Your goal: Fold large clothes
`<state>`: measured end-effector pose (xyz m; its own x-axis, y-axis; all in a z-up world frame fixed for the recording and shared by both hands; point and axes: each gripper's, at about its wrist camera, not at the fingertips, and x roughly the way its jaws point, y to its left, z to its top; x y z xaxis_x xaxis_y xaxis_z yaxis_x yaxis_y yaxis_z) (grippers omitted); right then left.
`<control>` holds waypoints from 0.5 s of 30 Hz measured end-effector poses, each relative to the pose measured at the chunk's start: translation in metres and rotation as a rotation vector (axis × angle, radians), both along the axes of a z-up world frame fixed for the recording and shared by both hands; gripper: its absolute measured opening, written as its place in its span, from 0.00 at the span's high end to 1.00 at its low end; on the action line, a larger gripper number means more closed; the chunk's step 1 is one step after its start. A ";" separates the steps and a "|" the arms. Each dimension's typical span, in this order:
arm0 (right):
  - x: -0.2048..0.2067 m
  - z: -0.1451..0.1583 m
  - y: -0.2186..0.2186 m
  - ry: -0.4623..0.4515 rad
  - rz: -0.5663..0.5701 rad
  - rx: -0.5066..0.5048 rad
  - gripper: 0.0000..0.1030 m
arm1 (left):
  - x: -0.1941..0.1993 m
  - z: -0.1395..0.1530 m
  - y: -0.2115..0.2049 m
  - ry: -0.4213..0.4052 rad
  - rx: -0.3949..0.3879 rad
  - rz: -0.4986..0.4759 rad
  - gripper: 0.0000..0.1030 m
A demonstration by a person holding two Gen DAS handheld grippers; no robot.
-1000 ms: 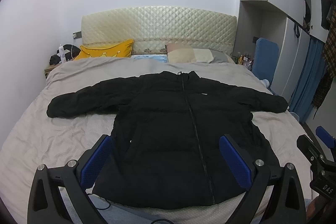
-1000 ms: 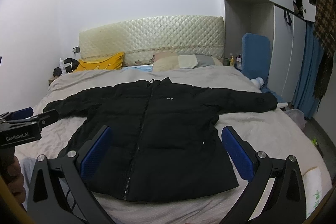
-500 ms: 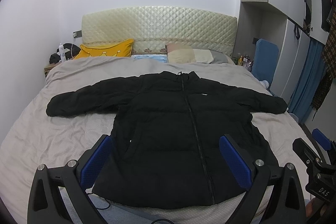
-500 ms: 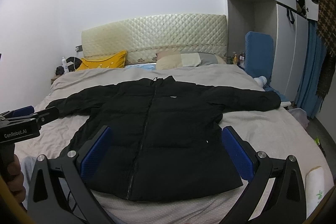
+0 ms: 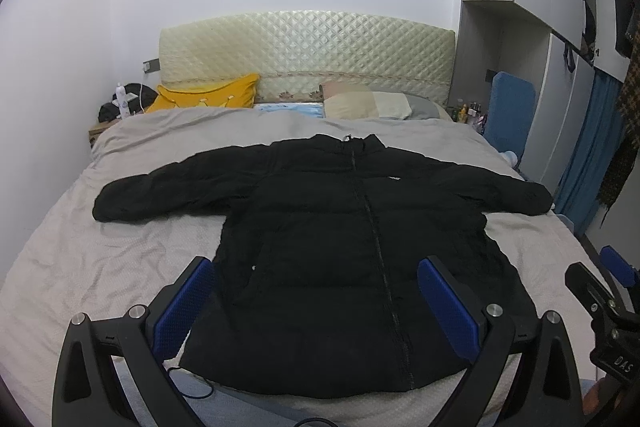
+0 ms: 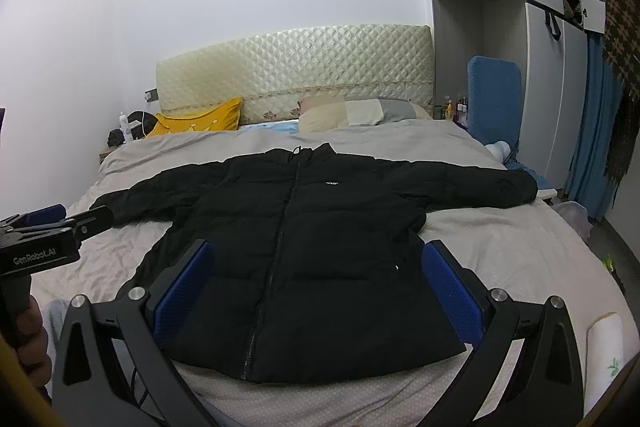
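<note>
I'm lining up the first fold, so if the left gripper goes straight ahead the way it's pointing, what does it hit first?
Most likely the black jacket: the open left gripper points at its lower front, left of the zipper. Nothing shows between them, though depth is hard to judge.

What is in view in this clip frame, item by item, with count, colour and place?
black puffer jacket: 1, black, spread flat on the bed, zipped, sleeves out to both sides
grey bed cover: 1, grey-beige, under the jacket
quilted cream headboard: 1, cream, against the far wall
yellow pillow: 1, yellow, head of bed, left
beige and grey pillow: 1, head of bed, right
blue padded panel: 1, blue, right of the bed
blue curtain: 1, far right
left claw: 1, black with blue pads, open above the hem
right claw: 1, same colours, open above the hem
hand: 1, gripping the left claw's handle
</note>
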<state>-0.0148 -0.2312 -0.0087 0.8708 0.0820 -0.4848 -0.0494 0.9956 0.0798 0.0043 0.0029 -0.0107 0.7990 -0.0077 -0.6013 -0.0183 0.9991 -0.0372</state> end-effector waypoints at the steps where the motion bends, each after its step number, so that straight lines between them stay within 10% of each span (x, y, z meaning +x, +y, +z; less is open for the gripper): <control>1: 0.000 0.000 0.000 0.001 0.001 0.000 0.00 | 0.000 0.000 0.000 0.002 -0.004 -0.001 0.00; 15: 0.002 -0.002 0.004 0.008 0.003 -0.003 0.00 | 0.004 0.001 0.005 0.016 -0.033 -0.010 0.00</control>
<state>-0.0129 -0.2276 -0.0102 0.8666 0.0828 -0.4921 -0.0513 0.9957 0.0771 0.0080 0.0080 -0.0099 0.7891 -0.0358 -0.6132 -0.0091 0.9975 -0.0699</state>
